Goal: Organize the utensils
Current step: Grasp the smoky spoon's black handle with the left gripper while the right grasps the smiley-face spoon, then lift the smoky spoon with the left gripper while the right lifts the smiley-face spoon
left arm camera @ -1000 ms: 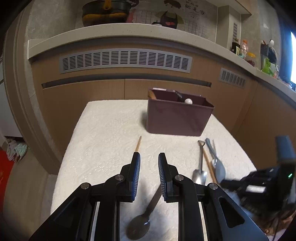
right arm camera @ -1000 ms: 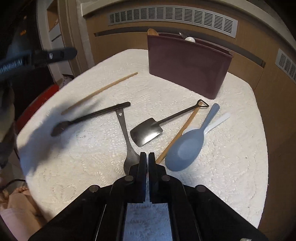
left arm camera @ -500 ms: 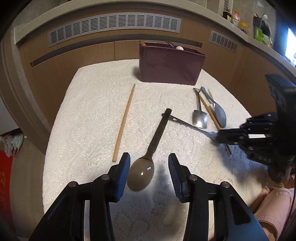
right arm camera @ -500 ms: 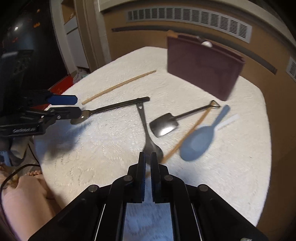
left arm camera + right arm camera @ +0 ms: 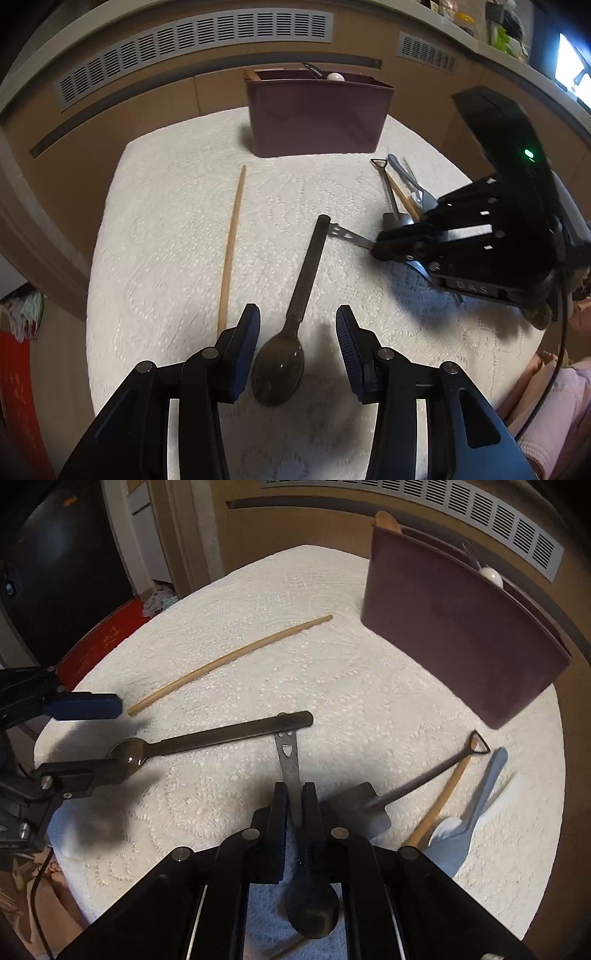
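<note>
A dark flat-handled spoon [image 5: 295, 321] lies on the white cloth with its bowl between the fingers of my open left gripper [image 5: 297, 334]; it also shows in the right wrist view [image 5: 207, 740]. My right gripper [image 5: 294, 799] sits low over a grey metal spoon [image 5: 290, 764], its jaws close on either side of the handle, with the spoon's bowl under the gripper body. The maroon utensil box [image 5: 317, 110] stands at the back with several utensils inside. A wooden chopstick [image 5: 231, 251] lies left of the dark spoon.
To the right lie a small shovel-shaped spoon [image 5: 417, 786], a wooden stick [image 5: 441, 801], a blue-grey rice paddle [image 5: 469, 823] and a white spoon [image 5: 448, 825]. The table [image 5: 166, 206] has a white lace cloth; cabinets with vents [image 5: 192, 33] stand behind.
My left gripper opened wider and came down around the dark spoon's bowl. My right gripper moved forward and down onto the grey spoon's handle.
</note>
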Motion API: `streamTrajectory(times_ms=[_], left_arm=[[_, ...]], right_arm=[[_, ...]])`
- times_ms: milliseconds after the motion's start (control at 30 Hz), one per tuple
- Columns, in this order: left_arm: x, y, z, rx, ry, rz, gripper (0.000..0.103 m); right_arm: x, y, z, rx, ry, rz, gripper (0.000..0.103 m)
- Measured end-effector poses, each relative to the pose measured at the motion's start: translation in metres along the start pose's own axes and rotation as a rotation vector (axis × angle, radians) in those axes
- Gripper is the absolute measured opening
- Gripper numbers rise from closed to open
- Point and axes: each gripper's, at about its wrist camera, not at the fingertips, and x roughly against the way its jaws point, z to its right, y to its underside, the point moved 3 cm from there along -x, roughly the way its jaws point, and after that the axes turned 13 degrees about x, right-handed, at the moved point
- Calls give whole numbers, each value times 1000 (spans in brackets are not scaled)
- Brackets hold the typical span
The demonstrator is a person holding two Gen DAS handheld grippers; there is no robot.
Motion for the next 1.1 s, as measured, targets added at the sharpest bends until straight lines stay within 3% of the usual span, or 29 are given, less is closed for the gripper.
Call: streamTrajectory(times_ms=[100, 200, 300, 467, 533, 667, 833, 967, 1100], left_arm=[[-15, -11, 0, -20, -19, -44, 44], [-34, -19, 0, 24, 16, -125, 44], [-47, -22, 10, -8, 5, -147, 42], [-61, -32, 25, -75, -53, -158, 30], [-64, -37, 28, -92, -72, -170, 17], [-72, -45, 36, -121, -99, -181, 14], [-63, -47, 32, -31, -43, -101, 14], [-33, -41, 17, 119, 49, 11, 14], [1, -39, 11, 198, 91, 141, 14]], right_arm=[[12, 18, 7, -50, 1, 13, 6], [21, 35, 15, -100, -1, 22, 6], [29, 50, 19, -120, 23, 38, 6], [31, 58, 20, -128, 30, 64, 6], [31, 59, 21, -131, 27, 71, 7], [25, 51, 23, -109, 9, 77, 8], [19, 40, 23, -102, -9, 86, 8], [21, 36, 17, -90, 34, 94, 8], [41, 36, 22, -137, 46, 151, 7]])
